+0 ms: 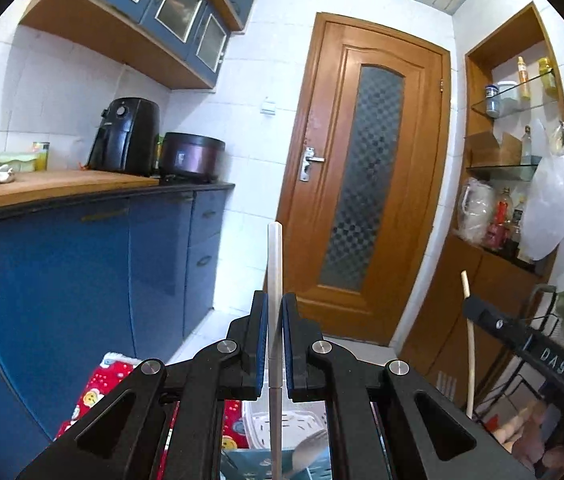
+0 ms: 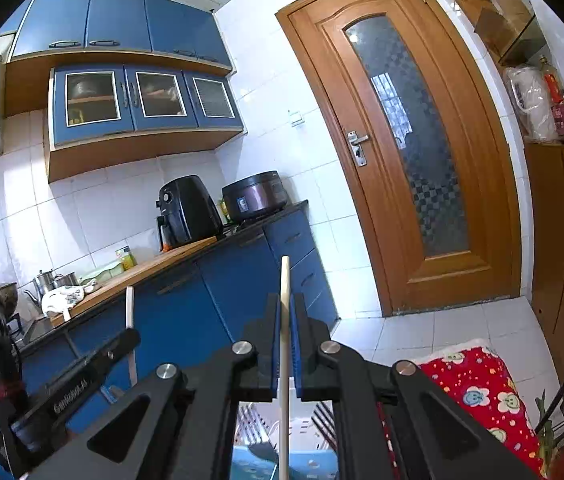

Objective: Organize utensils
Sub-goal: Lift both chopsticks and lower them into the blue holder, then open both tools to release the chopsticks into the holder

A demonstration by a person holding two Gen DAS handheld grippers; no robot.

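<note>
1. The left gripper (image 1: 275, 312) is clenched on a silver metal utensil handle (image 1: 275, 264), which stands upright between its blue pads and rises above them in front of the wooden door (image 1: 366, 176).
2. Below that gripper, the handle runs down to a spoon-like metal bowl (image 1: 309, 454) over a white slotted basket (image 1: 282, 426).
3. The right gripper (image 2: 285, 312) is clenched on a cream-coloured stick-like utensil (image 2: 285, 280), also upright, left of the door in its own view.
4. Its lower end hangs above a white rack (image 2: 306, 424), near a dark utensil head (image 2: 264, 452).
5. A red patterned cloth (image 2: 478, 392) lies below the door, right of the rack.
6. Left of the door, an air fryer (image 1: 126, 136) and a cooker pot (image 1: 192, 156) stand on the table (image 1: 62, 188).
</note>
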